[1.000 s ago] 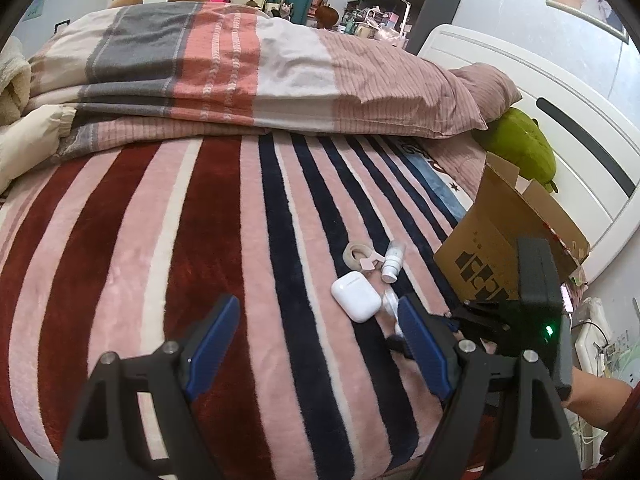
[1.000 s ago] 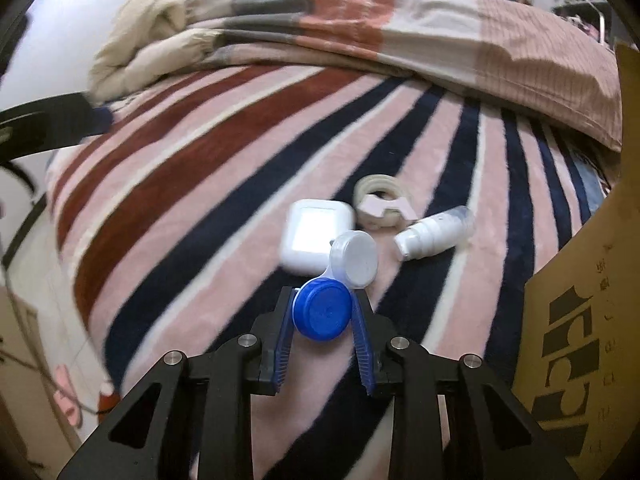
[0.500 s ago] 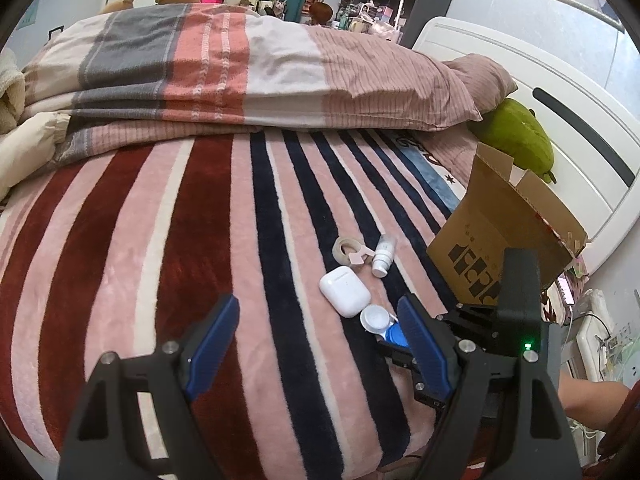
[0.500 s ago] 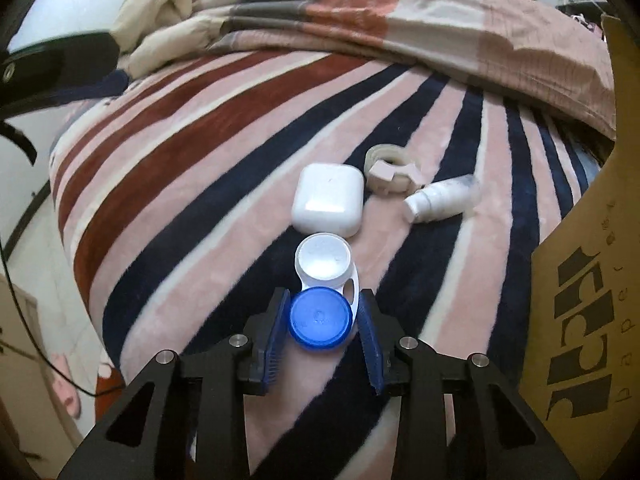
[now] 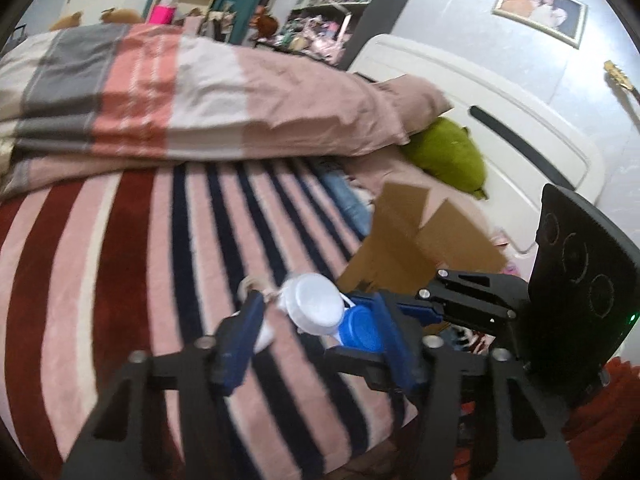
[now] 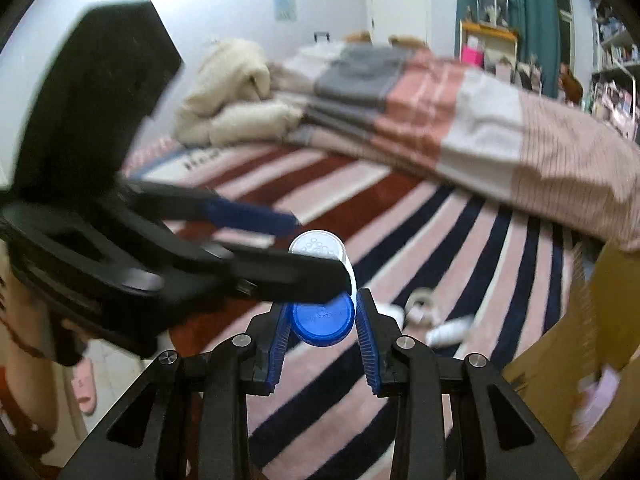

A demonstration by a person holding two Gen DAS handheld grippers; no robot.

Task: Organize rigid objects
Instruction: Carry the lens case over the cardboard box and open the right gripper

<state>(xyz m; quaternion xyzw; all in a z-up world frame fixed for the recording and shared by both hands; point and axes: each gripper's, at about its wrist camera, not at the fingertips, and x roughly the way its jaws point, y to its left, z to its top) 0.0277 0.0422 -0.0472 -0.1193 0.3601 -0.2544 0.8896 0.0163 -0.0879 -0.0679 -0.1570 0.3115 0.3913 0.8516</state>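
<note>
The right hand-held gripper (image 6: pixel 322 326) is closed on the blue cup of a lens case (image 6: pixel 322 323), held up in the air above the bed (image 6: pixel 420 248). The case's white cup (image 6: pixel 318 246) sticks up past the blue one. The left hand-held gripper (image 5: pixel 318 322) is open, and its blue fingers (image 5: pixel 242 332) sit on either side of the white cup (image 5: pixel 316 304); they do not look like they squeeze it. The right view shows the blue cup pinched tight, while the left view shows it only from the side, beside its own right finger. Down on the striped blanket (image 6: pixel 460 240), the right view shows a small white bottle (image 6: pixel 448 330) lying near a tape roll (image 6: pixel 420 300); the left view hides the bottle and shows just a bit of the roll (image 5: pixel 250 282). A brown box (image 5: pixel 416 240) stands just past the case. Only the left view shows a green plush toy (image 5: pixel 448 156) and the white headboard (image 5: pixel 500 112) farther back. A folded quilt (image 6: pixel 420 92) lies across the far bed in both views.
</note>
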